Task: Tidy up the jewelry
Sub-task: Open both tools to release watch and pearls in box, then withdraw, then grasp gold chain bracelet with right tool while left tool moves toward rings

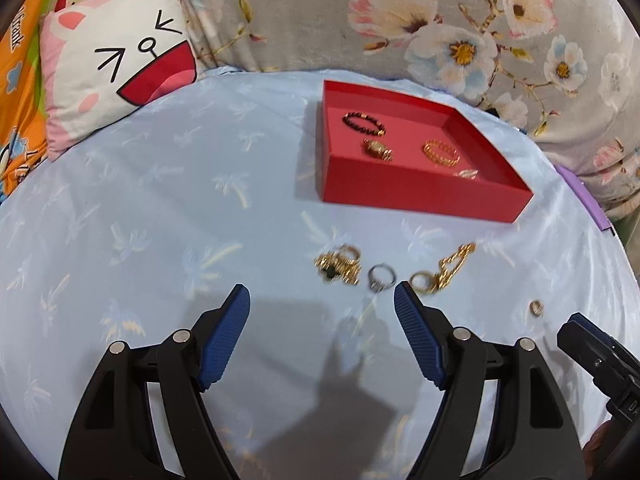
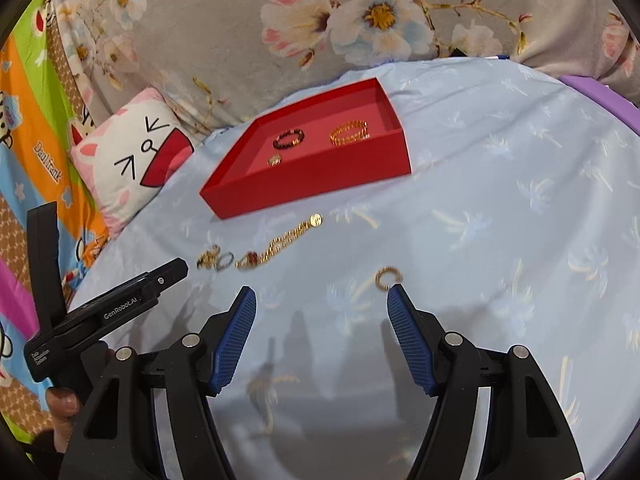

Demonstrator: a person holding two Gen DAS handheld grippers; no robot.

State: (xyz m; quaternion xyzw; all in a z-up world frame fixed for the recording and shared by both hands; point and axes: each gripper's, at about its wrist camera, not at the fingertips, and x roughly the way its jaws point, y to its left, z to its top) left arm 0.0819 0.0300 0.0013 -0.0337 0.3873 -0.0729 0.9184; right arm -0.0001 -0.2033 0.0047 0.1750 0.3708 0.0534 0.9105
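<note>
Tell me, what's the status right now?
Left gripper open, empty. Right gripper open, empty. Red tray holds some pieces; silver ring and gold chain lie loose on the sheet. Nothing blocking.

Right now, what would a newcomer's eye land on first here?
The shallow red cardboard tray on the pale blue bedsheet, with bracelets already inside it. Next, the loose gold and silver jewelry scattered on the sheet in front of it, then the cartoon cat pillow at far left.

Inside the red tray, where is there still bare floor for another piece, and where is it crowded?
In the red tray, floor is bare along the left wall and far-right corner. The beaded bracelet, watch and gold bangle crowd the middle; a small piece sits by the near wall.
</note>
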